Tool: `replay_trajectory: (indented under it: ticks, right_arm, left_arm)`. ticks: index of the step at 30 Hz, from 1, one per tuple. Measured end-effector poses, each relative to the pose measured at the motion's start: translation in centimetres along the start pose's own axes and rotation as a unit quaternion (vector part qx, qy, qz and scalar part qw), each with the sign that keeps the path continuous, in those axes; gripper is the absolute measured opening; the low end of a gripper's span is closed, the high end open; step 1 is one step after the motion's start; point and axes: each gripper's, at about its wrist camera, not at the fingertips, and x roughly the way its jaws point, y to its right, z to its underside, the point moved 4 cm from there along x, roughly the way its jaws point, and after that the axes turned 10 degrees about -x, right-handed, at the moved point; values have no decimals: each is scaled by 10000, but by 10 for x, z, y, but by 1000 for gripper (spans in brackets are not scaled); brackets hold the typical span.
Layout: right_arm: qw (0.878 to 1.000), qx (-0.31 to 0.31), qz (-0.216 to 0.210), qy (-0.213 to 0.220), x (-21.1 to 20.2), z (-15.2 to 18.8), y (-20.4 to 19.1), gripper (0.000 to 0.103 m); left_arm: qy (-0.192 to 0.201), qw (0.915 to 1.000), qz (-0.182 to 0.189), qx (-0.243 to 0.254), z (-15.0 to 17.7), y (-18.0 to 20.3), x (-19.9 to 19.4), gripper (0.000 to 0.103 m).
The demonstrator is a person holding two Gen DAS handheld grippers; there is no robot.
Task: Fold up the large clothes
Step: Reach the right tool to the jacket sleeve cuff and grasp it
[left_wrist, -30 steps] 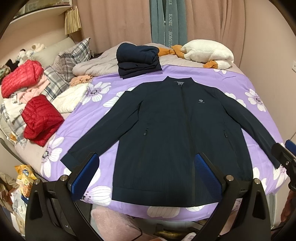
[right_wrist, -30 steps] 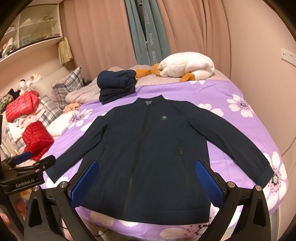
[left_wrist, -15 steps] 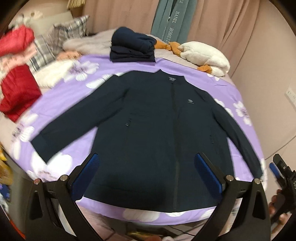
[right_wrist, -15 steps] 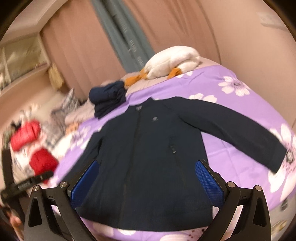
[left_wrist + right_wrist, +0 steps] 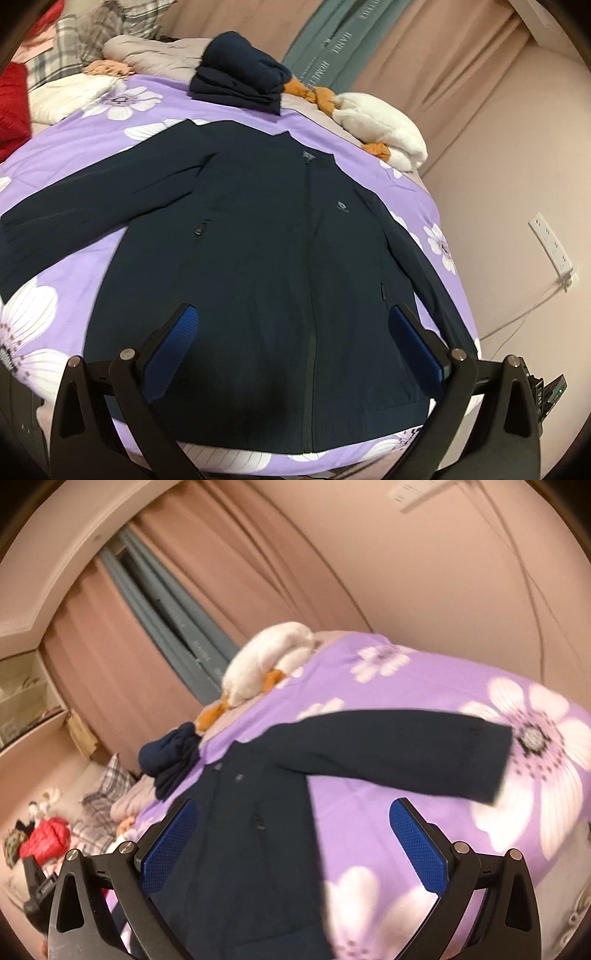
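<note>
- Over the foot of the bed, seen from my left wrist, my left gripper (image 5: 291, 354) hangs with its jaws spread wide and nothing between them.
- Below it the navy jacket (image 5: 258, 266) lies flat and face up on the purple flowered bedspread (image 5: 74, 155), zipped, both sleeves spread out, its hem at the near edge.
- Beyond the collar sit a stack of folded dark clothes (image 5: 236, 79) and a white plush toy (image 5: 380, 125), both clear of the jacket.
- From my right wrist the picture is tilted and blurred; my right gripper (image 5: 291, 845) is just as wide and empty, above the jacket (image 5: 236, 849) body, with the jacket's sleeve (image 5: 399, 753) reaching out to the right of it.
- Nothing is folded yet, I judge; a sleeve seems the first thing to take.
- Risks: a deep pinch could catch the bedspread along with the sleeve and drag it; the smooth fabric may slip from the pads (image 5: 417, 845); pulling from one side could skew the body and leave a crooked fold.
</note>
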Motion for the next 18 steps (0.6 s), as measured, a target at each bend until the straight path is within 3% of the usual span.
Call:
replay_trajectory:
  ticks: [8,12,18]
  right_arm:
    - [9931,1011,594,-80,-14,15,90,103]
    - [9880,1293,785,-311,-7,22,120,103]
    - [9876,1209,774,-635,24,22,129,103]
  left_arm:
    - [-1053,9940,222,196,21,11,50,103]
    - [-1210,9920,266,236,26,19,61,103]
    - [-1274,9907,231,413,32,32,68,103]
